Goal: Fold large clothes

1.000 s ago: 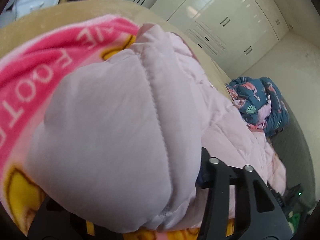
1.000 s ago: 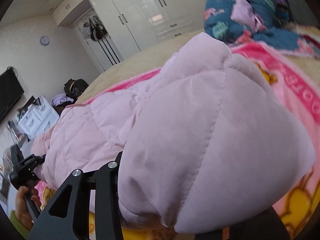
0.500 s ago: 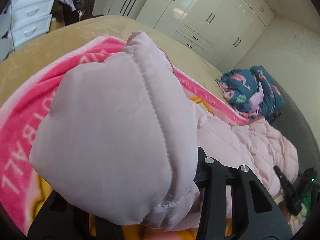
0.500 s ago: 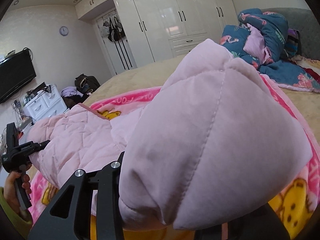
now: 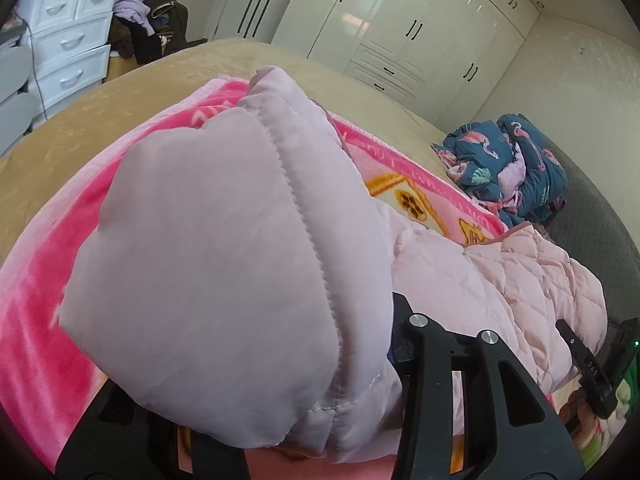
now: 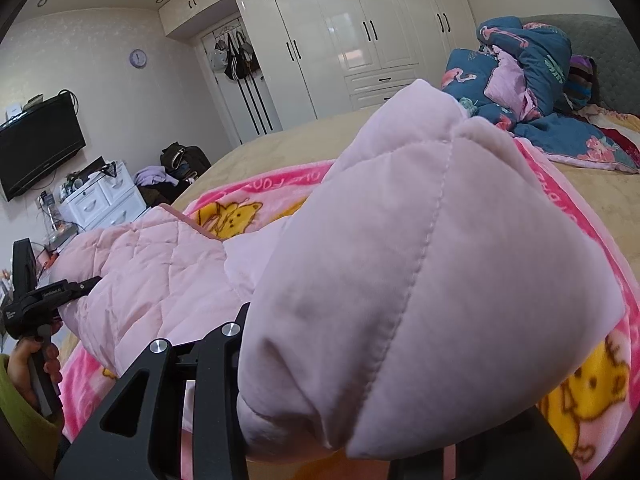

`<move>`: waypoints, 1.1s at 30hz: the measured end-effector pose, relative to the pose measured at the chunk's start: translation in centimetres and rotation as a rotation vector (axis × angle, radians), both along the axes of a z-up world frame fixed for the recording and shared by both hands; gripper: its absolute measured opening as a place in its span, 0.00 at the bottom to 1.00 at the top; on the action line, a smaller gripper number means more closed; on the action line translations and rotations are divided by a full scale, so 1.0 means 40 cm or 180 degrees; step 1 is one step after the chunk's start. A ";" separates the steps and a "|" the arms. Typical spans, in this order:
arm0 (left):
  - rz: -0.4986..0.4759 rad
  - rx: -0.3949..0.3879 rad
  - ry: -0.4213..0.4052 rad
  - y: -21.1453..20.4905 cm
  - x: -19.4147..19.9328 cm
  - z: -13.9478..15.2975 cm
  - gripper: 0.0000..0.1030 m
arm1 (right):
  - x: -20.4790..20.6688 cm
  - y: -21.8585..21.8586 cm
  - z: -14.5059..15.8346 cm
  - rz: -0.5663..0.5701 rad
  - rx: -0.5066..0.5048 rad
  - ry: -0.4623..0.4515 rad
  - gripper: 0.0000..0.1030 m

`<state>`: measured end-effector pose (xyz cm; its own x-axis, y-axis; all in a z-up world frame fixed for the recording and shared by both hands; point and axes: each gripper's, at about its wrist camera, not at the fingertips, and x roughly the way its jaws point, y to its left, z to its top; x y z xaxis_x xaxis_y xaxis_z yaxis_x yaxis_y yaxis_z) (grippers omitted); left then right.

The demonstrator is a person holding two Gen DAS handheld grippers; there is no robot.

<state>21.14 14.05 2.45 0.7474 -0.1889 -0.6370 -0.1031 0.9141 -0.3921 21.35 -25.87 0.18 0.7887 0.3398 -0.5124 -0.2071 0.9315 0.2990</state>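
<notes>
Across the tan bed (image 6: 280, 144), more bare cover and pink blanket (image 6: 256, 192) show beyond the pale pink quilted coat (image 6: 160, 264) than a second ago; both views sit higher. Left tongs (image 5: 320, 408) clamp one bunched coat corner, right tongs (image 6: 340, 412) the other. Padding bulges over each pair, hiding the tips; the coat's middle sags between them.
</notes>
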 end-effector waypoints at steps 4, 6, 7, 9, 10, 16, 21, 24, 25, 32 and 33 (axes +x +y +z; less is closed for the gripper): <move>-0.0005 0.0034 0.0008 0.004 -0.038 -0.004 0.33 | -0.030 -0.003 -0.009 0.0009 0.0004 0.0030 0.33; -0.0012 0.0063 0.0011 0.002 -0.054 -0.005 0.33 | -0.045 -0.001 -0.014 0.0013 0.0006 0.0052 0.33; -0.0012 0.0078 0.0013 0.001 -0.060 -0.007 0.33 | -0.048 -0.007 -0.016 0.0016 0.0014 0.0063 0.33; -0.0007 0.0089 0.0020 -0.001 -0.071 -0.010 0.33 | -0.059 -0.014 -0.023 0.0013 0.0016 0.0091 0.33; -0.0008 0.0104 0.0019 -0.003 -0.078 -0.011 0.33 | -0.061 -0.017 -0.024 0.0010 0.0025 0.0105 0.33; -0.0026 0.0171 0.0011 -0.017 -0.108 -0.012 0.34 | -0.088 -0.036 -0.054 -0.0021 0.0080 0.0232 0.34; -0.0024 0.0249 0.0028 -0.032 -0.130 -0.026 0.35 | -0.097 -0.061 -0.089 -0.0089 0.0184 0.0390 0.34; 0.0000 0.0272 0.0067 -0.039 -0.124 -0.038 0.36 | -0.092 -0.073 -0.115 -0.0153 0.0268 0.0496 0.35; 0.0007 0.0280 0.0083 -0.038 -0.121 -0.042 0.37 | -0.092 -0.076 -0.125 -0.0176 0.0309 0.0536 0.36; 0.0092 0.0319 0.0257 -0.036 -0.089 -0.082 0.43 | -0.071 -0.089 -0.177 -0.0285 0.0503 0.0784 0.44; 0.0100 0.0316 0.0270 -0.033 -0.087 -0.086 0.43 | -0.067 -0.088 -0.181 -0.0295 0.0514 0.0812 0.45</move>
<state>17.66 12.73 -1.01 0.6945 -0.0992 -0.7126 -0.1613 0.9438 -0.2886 18.66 -29.40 -7.07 0.6730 0.3656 -0.6430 -0.0227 0.8791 0.4761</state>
